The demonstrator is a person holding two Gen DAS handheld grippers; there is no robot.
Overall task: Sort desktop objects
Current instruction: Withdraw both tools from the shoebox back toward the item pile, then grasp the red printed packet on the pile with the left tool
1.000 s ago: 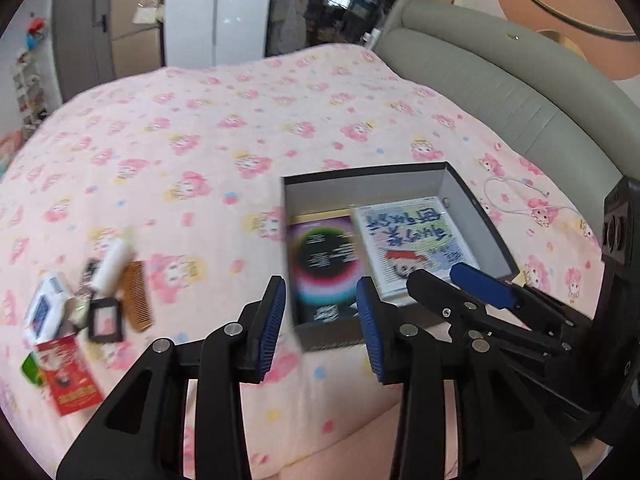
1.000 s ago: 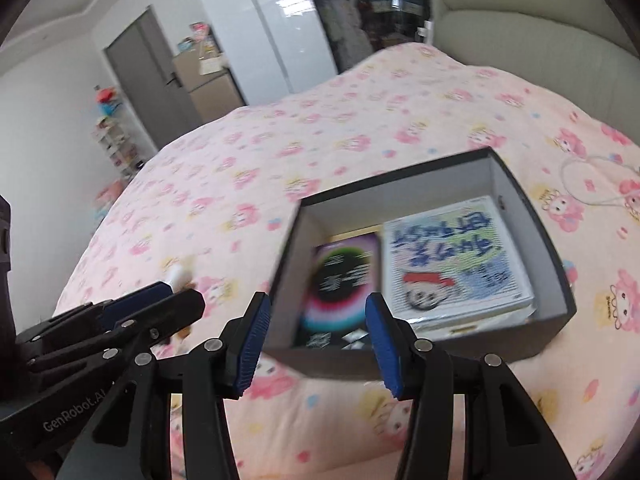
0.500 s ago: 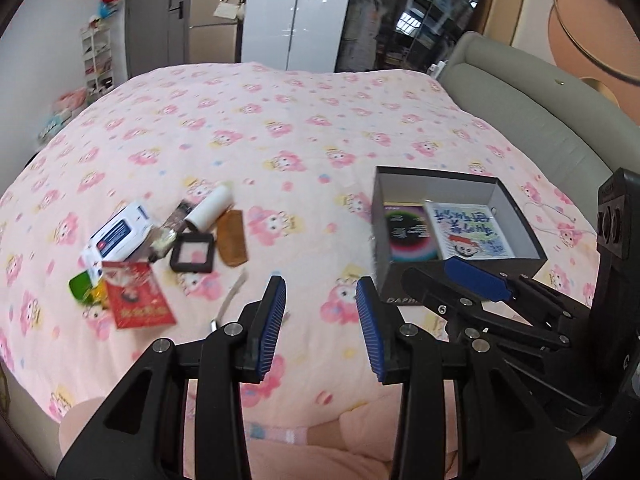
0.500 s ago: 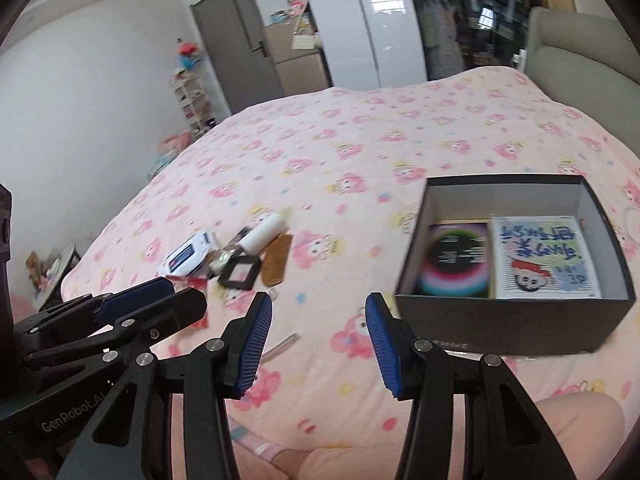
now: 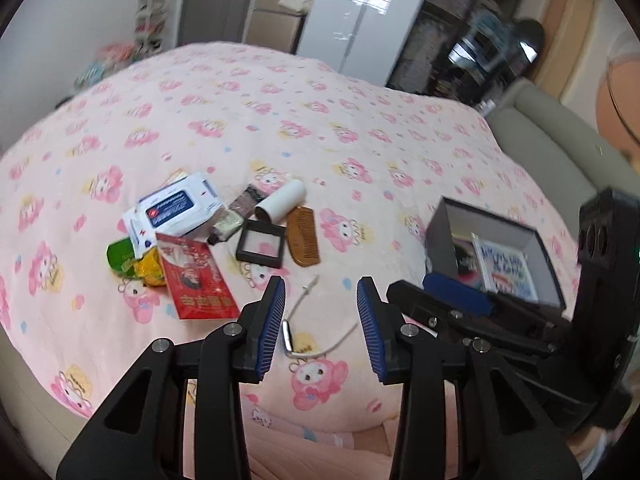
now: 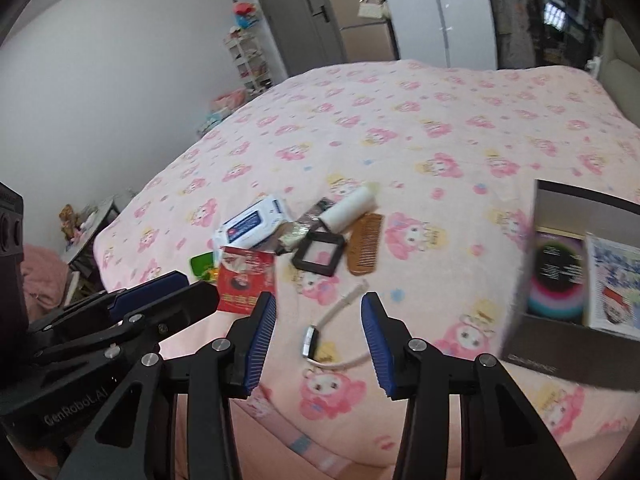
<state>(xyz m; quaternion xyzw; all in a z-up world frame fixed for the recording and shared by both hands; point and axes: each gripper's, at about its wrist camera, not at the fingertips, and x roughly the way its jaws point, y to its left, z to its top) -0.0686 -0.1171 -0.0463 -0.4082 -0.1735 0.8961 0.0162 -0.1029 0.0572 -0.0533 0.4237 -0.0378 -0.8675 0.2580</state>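
Observation:
A pile of small items lies on the pink bedspread: a white wipes pack (image 5: 176, 204), a red packet (image 5: 196, 280), a black square frame (image 5: 261, 242), a brown comb (image 5: 304, 236), a white tube (image 5: 282, 200) and a white cable (image 5: 308, 332). A dark box (image 5: 496, 256) holding two booklets stands to the right; it also shows in the right wrist view (image 6: 580, 264). My left gripper (image 5: 321, 324) is open and empty above the cable. My right gripper (image 6: 319, 336) is open and empty above the cable (image 6: 320, 332).
The bed's near edge (image 5: 304, 428) lies just below both grippers. A grey padded headboard (image 5: 560, 152) runs along the right. A wardrobe (image 6: 440, 12) and a door (image 6: 296, 16) stand beyond the bed. A shelf with toys (image 6: 248, 56) stands at the far left.
Both grippers have swung left from the box to the pile of items. The box has shifted to the right edge of both views. Both stay open and empty.

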